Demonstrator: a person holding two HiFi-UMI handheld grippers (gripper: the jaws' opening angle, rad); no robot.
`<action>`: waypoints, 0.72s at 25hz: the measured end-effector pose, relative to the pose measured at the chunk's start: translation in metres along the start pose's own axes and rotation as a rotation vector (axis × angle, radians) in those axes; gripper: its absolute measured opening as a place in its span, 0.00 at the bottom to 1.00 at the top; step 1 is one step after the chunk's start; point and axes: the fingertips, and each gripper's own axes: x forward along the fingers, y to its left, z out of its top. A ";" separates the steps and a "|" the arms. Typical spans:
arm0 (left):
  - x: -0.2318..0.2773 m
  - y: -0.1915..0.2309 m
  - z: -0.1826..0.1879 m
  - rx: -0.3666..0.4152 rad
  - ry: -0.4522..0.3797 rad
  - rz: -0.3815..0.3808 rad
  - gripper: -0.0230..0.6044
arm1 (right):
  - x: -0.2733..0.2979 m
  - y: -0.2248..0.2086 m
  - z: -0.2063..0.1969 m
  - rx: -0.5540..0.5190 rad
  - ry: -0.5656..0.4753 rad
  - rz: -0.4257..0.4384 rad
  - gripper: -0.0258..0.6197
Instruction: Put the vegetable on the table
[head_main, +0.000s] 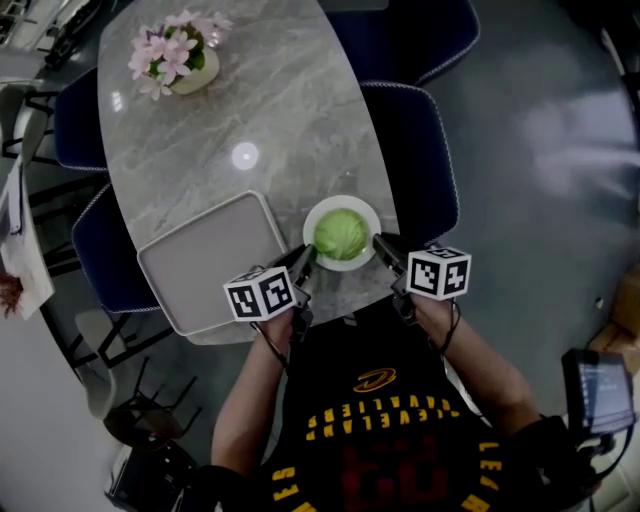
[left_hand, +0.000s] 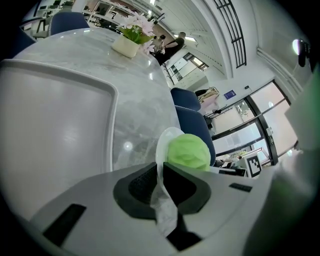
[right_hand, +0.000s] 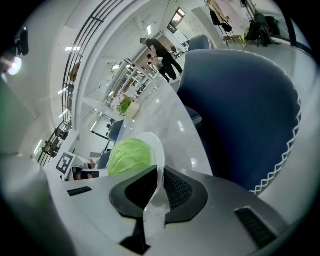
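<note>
You have the left gripper (head_main: 307, 257) and right gripper (head_main: 381, 244) each clamped on opposite sides of the bowl (head_main: 343, 200), with the cabbage (head_main: 340, 234) midway between them at the counter's (head_main: 280, 110) near edge, just right of the tray (head_main: 200, 265).

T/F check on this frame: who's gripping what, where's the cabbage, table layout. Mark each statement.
1. The left gripper and the right gripper each have their fingers shut on the rim of the white plate. True.
2. The cabbage lies on the grey tray. False: it sits on the white plate, to the right of the tray.
3. The flower pot stands at the far end of the table. True.
4. The chair on the right of the table is red. False: it is dark blue.
</note>
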 end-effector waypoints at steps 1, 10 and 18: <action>0.004 -0.003 -0.001 0.002 0.003 0.005 0.10 | -0.002 -0.006 0.000 0.002 0.002 -0.006 0.10; 0.031 -0.007 -0.013 -0.032 0.021 0.062 0.10 | -0.003 -0.033 0.006 -0.021 0.037 -0.038 0.10; 0.041 -0.004 -0.015 -0.065 0.026 0.078 0.10 | 0.004 -0.039 0.008 -0.016 0.058 -0.024 0.10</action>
